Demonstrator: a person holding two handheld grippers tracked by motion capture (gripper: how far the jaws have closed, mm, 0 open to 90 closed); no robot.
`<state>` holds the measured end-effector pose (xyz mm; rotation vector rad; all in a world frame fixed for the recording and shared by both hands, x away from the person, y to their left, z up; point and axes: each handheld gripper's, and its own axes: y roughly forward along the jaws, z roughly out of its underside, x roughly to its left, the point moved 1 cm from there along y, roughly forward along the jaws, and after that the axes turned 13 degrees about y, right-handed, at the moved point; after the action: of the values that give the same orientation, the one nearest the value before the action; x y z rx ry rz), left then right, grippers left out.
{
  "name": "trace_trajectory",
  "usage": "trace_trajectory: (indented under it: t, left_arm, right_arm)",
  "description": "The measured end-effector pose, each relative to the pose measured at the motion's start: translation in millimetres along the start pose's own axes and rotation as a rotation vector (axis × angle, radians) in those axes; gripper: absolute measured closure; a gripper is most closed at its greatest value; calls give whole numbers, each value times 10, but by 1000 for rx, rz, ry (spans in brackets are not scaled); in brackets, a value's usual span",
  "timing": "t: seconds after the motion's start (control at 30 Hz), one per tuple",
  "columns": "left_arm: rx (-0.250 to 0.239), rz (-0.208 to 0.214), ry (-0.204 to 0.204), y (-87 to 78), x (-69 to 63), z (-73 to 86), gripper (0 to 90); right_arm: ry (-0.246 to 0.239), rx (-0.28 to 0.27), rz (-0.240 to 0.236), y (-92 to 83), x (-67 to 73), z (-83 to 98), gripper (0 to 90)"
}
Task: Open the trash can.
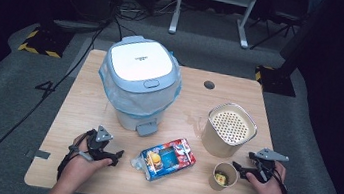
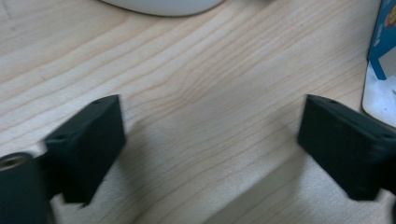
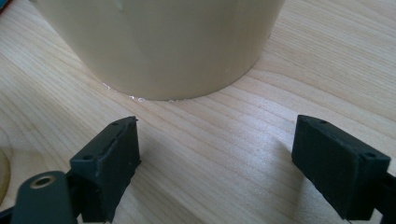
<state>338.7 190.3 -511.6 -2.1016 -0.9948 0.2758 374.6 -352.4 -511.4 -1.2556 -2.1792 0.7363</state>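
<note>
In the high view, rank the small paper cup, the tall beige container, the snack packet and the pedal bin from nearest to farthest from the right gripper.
From the right gripper:
1. Small paper cup, just to its left.
2. Tall beige container, just behind it.
3. Snack packet, at the table's front middle.
4. Pedal bin, back left.

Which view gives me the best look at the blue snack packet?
The high view: the blue snack packet lies whole on the table, between both grippers. The left gripper view catches just its edge at the right border. The right gripper view faces a beige container.
</note>
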Motion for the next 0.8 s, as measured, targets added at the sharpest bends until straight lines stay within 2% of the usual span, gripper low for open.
trace_trajectory:
  t: [0.07, 0.13, 0.3, 0.43, 0.47, 0.77, 0.8]
  left_arm:
    - [-2, -5, -6, -22, 31, 4, 203]
    - [-2, -1, -3, -25, 44, 5, 238]
    - [20, 5, 8, -64, 128, -11, 392]
    - [-1, 58, -8, -89, 158, -44, 445]
    - [-25, 65, -1, -120, 170, -74, 462]
    - [-99, 81, -2, -303, 241, -214, 532]
    - [-105, 101, -1, -351, 247, -249, 561]
  right_arm:
    - [0, 0, 0, 0, 0, 0, 150]
    - [1, 0, 0, 0, 0, 0, 149]
    - [0, 0, 0, 1, 0, 0, 149]
    - [0, 0, 0, 1, -1, -1, 149]
    - [0, 0, -1, 1, 0, -1, 150]
    - [-3, 2, -5, 14, -6, -16, 150]
    - [-4, 2, -5, 14, -7, -16, 150]
